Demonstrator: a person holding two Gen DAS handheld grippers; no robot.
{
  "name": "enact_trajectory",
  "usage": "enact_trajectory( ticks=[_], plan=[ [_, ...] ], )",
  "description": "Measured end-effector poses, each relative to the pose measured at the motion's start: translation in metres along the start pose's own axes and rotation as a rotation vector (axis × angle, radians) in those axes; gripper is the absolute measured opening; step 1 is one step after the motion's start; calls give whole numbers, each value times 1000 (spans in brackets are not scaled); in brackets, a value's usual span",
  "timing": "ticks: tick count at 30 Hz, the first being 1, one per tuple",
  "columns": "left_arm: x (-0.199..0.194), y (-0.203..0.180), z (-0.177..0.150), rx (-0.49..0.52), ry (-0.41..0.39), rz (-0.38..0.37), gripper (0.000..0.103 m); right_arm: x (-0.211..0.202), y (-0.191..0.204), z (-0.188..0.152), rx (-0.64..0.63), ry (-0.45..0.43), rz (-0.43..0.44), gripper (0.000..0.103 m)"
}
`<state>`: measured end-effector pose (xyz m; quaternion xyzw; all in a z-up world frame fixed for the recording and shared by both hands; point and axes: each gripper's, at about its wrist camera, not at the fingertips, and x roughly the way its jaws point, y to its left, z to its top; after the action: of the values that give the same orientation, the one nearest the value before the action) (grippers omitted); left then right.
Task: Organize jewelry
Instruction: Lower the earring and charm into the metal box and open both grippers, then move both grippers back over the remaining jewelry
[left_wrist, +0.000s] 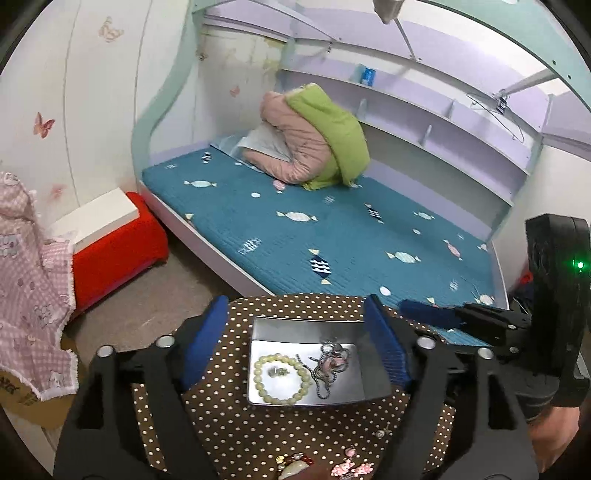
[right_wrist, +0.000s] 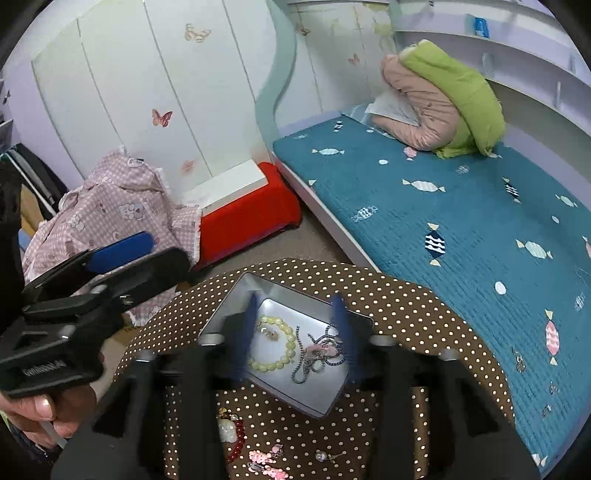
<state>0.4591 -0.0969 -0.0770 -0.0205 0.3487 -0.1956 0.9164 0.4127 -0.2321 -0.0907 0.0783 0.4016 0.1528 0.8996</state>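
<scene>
A silver tin (left_wrist: 273, 328) (right_wrist: 236, 295) sits on a brown polka-dot stool (left_wrist: 240, 424) (right_wrist: 424, 306). Inside lie a pale green bead bracelet (left_wrist: 282, 378) (right_wrist: 275, 347), a small ring (left_wrist: 275, 372) (right_wrist: 272, 334) and a tangled silver chain necklace (left_wrist: 328, 363) (right_wrist: 317, 350). On the stool in front of the tin lie a red bead bracelet (right_wrist: 234, 443) (left_wrist: 295, 461), pink charms (right_wrist: 266, 461) (left_wrist: 349, 467) and a small earring (right_wrist: 327, 456) (left_wrist: 382, 432). My left gripper (left_wrist: 295, 347) is open and empty above the tin. My right gripper (right_wrist: 297, 332) is open and empty over the tin, blurred.
A bed with a teal candy-print cover (left_wrist: 332, 229) (right_wrist: 461, 221) stands behind the stool, with a rolled pink and green quilt (left_wrist: 314, 136) (right_wrist: 443, 96). A red stool with a white box (left_wrist: 114, 236) (right_wrist: 243, 206) and pink checked cloth (left_wrist: 29, 288) (right_wrist: 110, 210) are at the left.
</scene>
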Motion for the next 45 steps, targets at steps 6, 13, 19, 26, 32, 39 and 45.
enact_trajectory(
  ticks=[6, 13, 19, 26, 32, 39, 45],
  plan=[
    [-27, 11, -6, -27, -66, 80, 97, -16, -1, -3, 19, -52, -21, 95],
    [-68, 6, -24, 19, -146, 173, 98, -43, -1, -12, 45, -112, -25, 95],
    [-101, 0, -46, 23, -185, 192, 98, -78, 4, -27, 36, -173, -28, 95],
    [-125, -3, -77, 15, -199, 214, 98, -111, 5, -56, 18, -224, -68, 95],
    [-132, -9, -107, 19, -184, 217, 98, -119, -3, -85, 20, -214, -123, 95],
    [-120, -14, -144, 27, -128, 213, 98, -99, 1, -128, -22, -128, -165, 95],
    [-106, -3, -180, -13, -56, 223, 98, -60, 15, -160, -110, -23, -154, 95]
  ],
)
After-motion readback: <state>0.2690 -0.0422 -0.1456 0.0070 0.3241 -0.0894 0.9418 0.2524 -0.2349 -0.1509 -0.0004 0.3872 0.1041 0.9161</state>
